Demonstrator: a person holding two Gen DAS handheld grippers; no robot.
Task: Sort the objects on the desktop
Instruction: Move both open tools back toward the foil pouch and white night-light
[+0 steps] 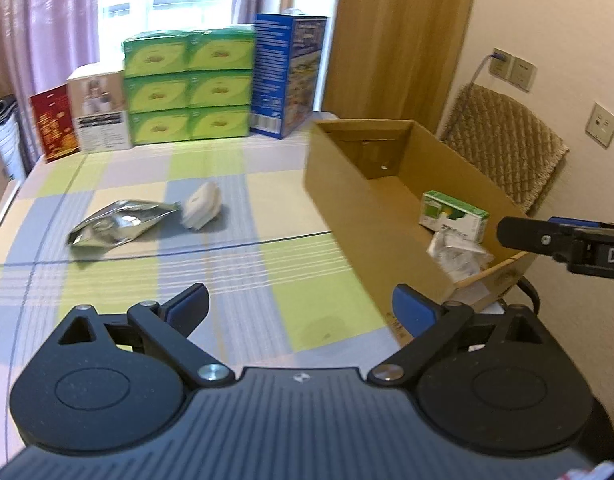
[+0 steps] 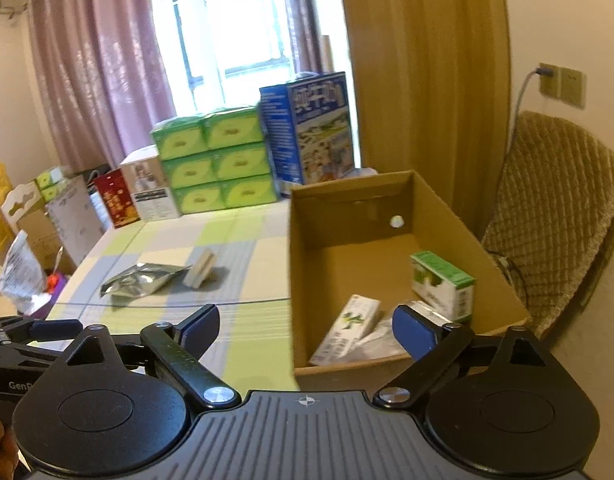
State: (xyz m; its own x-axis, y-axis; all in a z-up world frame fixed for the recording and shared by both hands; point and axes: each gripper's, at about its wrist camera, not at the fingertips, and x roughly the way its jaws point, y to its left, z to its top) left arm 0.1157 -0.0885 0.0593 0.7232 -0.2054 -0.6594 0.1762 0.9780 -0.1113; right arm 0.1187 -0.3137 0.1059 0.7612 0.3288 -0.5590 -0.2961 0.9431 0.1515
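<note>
The open brown cardboard box [image 2: 349,276] stands on the checked green, blue and cream tablecloth [image 1: 243,264]. Inside it, against the wall on the chair's side, a small green-and-white carton [image 2: 443,284] stands upright; a white carton with a green figure [image 2: 345,330] lies tilted by the box's near wall, with crumpled clear wrapping [image 1: 457,254] beside the two.

Outside the box, well apart from its window-side wall, a crumpled silver foil pouch [image 1: 119,226] lies flat on the cloth, and a small white packet [image 1: 201,204] touches the pouch's end nearest the box.

The left gripper [image 1: 301,306] hovers above the cloth just short of the box's near corner, its blue-padded fingers [image 1: 411,314] wide apart and holding nothing. The right gripper [image 2: 307,330] hangs over the box's near wall, fingers likewise spread wide and empty.

Beyond the box, stacked green boxes [image 1: 189,88] and a tall blue carton [image 1: 287,74] stand before the window.
</note>
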